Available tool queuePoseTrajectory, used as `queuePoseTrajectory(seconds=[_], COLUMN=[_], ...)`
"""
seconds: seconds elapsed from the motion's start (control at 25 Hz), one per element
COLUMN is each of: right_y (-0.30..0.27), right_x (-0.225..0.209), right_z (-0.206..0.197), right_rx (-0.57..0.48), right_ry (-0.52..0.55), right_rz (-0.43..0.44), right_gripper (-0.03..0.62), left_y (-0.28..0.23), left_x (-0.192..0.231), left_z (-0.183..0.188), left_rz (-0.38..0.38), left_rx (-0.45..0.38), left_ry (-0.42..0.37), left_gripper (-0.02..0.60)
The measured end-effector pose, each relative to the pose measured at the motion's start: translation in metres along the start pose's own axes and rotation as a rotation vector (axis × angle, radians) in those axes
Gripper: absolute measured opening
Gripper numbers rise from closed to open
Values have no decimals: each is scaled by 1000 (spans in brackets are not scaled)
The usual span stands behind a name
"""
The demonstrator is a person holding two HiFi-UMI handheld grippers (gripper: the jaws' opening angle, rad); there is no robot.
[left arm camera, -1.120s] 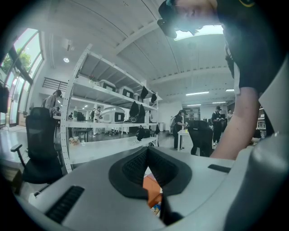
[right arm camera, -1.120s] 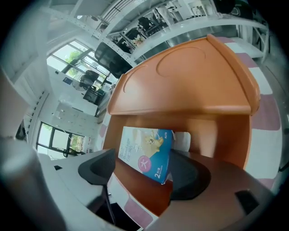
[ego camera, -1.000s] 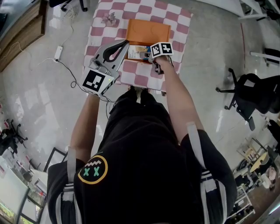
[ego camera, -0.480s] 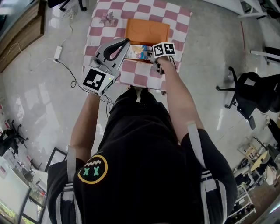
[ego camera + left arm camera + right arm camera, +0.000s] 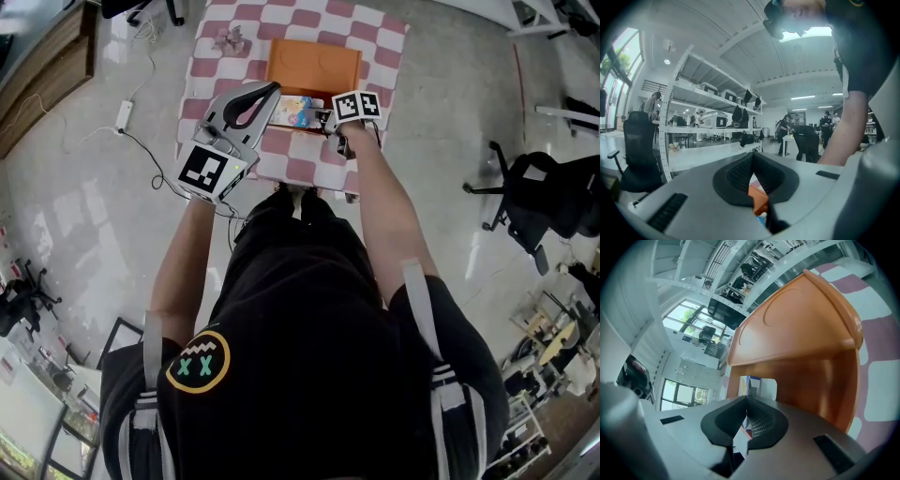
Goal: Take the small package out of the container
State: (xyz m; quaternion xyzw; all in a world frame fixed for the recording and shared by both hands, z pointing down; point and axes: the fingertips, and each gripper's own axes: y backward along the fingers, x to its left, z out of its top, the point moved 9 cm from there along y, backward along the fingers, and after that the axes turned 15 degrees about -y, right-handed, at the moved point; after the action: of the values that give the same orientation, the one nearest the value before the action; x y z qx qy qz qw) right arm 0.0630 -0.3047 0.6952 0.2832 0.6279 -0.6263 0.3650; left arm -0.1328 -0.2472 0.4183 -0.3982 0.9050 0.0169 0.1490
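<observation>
An orange container (image 5: 314,64) stands open on the checkered table (image 5: 373,58). The small colourful package (image 5: 297,111) lies at its near side. My right gripper (image 5: 329,116) reaches it from the right, angled down. In the right gripper view the right gripper (image 5: 746,401) is shut on the package (image 5: 761,387), pinching its thin white edge, with the orange container wall (image 5: 811,366) behind. My left gripper (image 5: 271,90) hovers level just left of the package. In the left gripper view the left gripper (image 5: 751,157) is shut with nothing in it, and a bit of the container (image 5: 757,198) shows below.
A small grey object (image 5: 232,39) sits on the cloth at the far left. The table's near edge is close to my body. On the floor lie a power strip (image 5: 125,113) and its cable at left; an office chair (image 5: 539,202) stands at right.
The right gripper's marker cube has shifted a little to the right and tilted further at the package. The left gripper has stayed where it was.
</observation>
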Motion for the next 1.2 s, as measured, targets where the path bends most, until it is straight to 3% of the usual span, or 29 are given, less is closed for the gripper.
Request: queuePoseTrajectory(seconds=[0.32, 0.76, 1.2], right_y=[3, 59, 127], right_x=[6, 46, 136], right_z=[-1, 0, -18], right_rx=[-8, -142, -382], right_ry=[77, 368, 783], right_rz=[15, -25, -31], right_gripper=[20, 20, 20], left_y=[4, 0, 1], left_x=[-1, -7, -16], left_z=[-1, 7, 26], left_rz=[18, -4, -7], left_rx=[2, -15, -34], left_ry=[-11, -16, -53], left_gripper=[17, 17, 17])
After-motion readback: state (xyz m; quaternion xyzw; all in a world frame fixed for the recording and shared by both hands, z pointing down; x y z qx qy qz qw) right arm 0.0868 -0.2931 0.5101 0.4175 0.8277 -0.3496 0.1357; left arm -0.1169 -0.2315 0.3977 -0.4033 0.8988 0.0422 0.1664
